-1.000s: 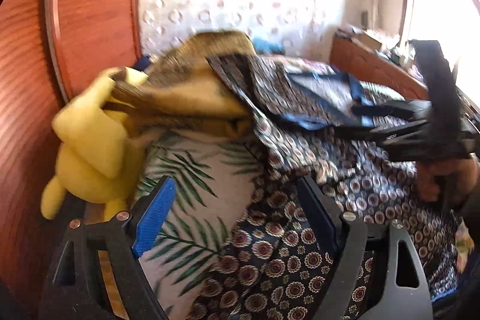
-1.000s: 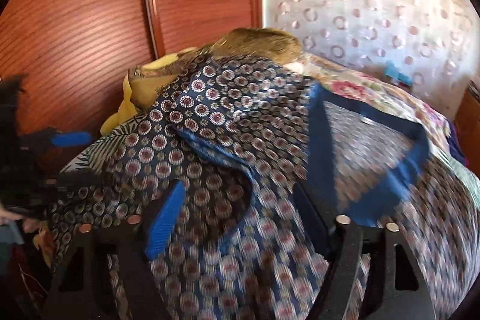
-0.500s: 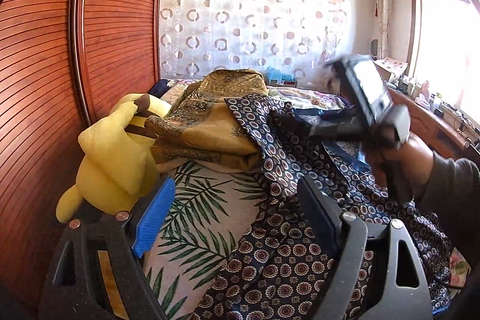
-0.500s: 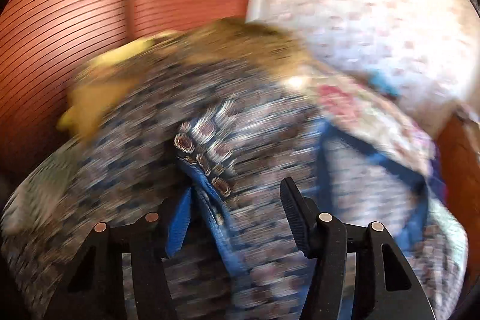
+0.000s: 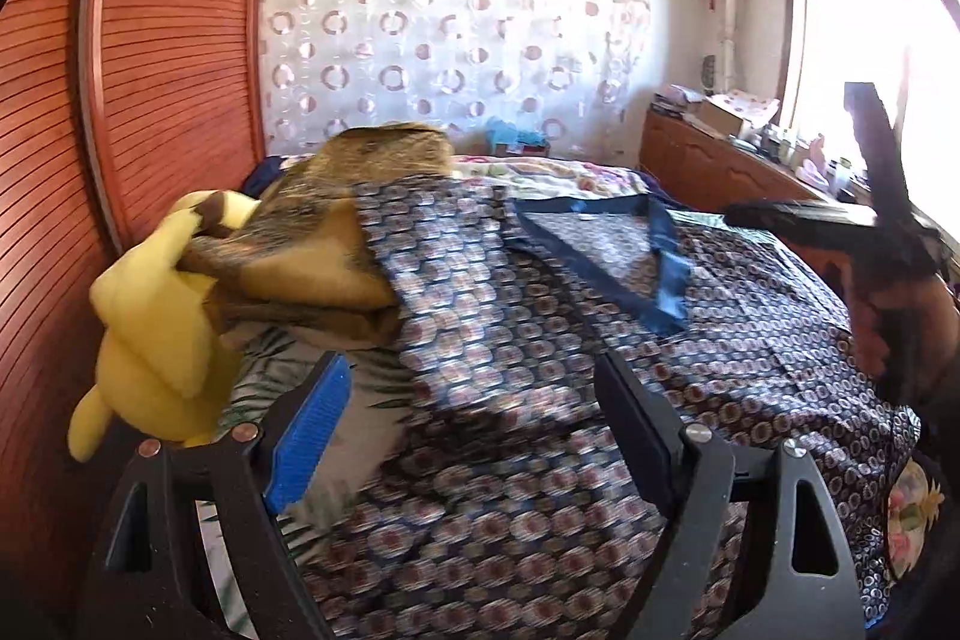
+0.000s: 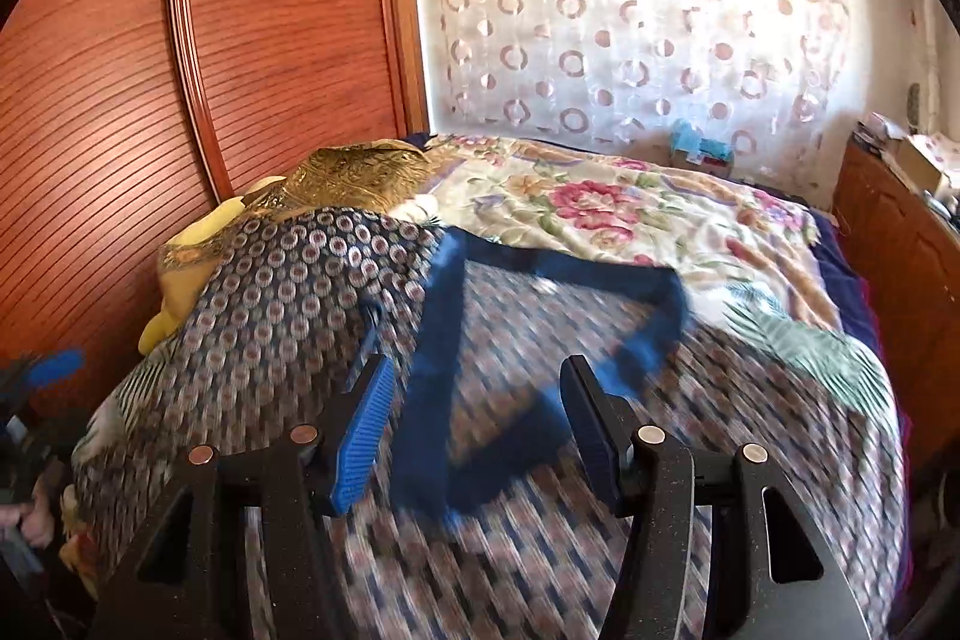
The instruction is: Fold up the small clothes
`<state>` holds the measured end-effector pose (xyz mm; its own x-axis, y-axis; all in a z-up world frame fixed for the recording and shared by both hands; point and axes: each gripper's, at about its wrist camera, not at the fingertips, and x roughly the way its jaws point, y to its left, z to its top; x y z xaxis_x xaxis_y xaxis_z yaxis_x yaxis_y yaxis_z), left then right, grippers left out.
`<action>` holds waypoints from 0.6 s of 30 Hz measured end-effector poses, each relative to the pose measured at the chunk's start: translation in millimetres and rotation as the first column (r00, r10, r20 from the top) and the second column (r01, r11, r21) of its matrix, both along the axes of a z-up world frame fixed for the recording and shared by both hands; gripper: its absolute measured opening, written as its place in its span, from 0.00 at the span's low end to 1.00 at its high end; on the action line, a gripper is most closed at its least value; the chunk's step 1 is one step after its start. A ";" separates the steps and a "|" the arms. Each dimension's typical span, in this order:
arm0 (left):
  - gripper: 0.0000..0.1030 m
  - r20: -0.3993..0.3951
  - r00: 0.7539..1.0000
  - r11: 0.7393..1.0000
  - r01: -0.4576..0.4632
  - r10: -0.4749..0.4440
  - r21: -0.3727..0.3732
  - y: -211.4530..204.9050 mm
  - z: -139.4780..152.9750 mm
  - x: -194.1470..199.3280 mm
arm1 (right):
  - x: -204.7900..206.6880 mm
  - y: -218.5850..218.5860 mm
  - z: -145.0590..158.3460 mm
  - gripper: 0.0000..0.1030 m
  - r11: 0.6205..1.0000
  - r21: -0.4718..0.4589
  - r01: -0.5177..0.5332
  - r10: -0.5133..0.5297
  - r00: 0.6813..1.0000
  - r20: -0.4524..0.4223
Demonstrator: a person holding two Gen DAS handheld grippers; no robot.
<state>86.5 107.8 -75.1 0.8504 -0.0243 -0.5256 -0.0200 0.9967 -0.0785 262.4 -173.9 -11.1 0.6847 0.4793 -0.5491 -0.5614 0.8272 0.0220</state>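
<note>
I hover both tongs over the spread navy circle-print garment with blue neckband (image 6: 336,292), filling lower frame: left gripper (image 5: 474,424) wide, right gripper (image 6: 474,424) narrower after partly closing, both empty, ready for an edge.

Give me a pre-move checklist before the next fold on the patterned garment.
1. Left tongs free of cloth: ok, jaws open, nothing between the pads.
2. Right tongs free of cloth: ok, jaws open above the blue neckline trim, having just been closing.
3. Patterned garment spread on the bed: ok, mostly flat.
4. Garment clear of neighbours: not ok, its edge meets the gold fabric beside the yellow plush toy.
5. Hem and sleeves lying straight: cannot tell, blurred.
</note>
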 end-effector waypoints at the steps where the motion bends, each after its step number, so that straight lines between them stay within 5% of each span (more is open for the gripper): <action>1: 0.82 -0.001 1.000 1.000 0.019 -0.019 0.000 -9.3 0.1 5.3 | -9.4 -15.4 -2.2 0.58 1.000 0.004 0.010 -0.010 1.000 0.001; 18: 0.82 -0.081 0.974 0.973 0.217 -0.211 0.074 -112.3 -4.2 63.6 | -85.9 -166.0 -21.6 0.58 0.965 0.047 0.259 -0.259 0.966 -0.010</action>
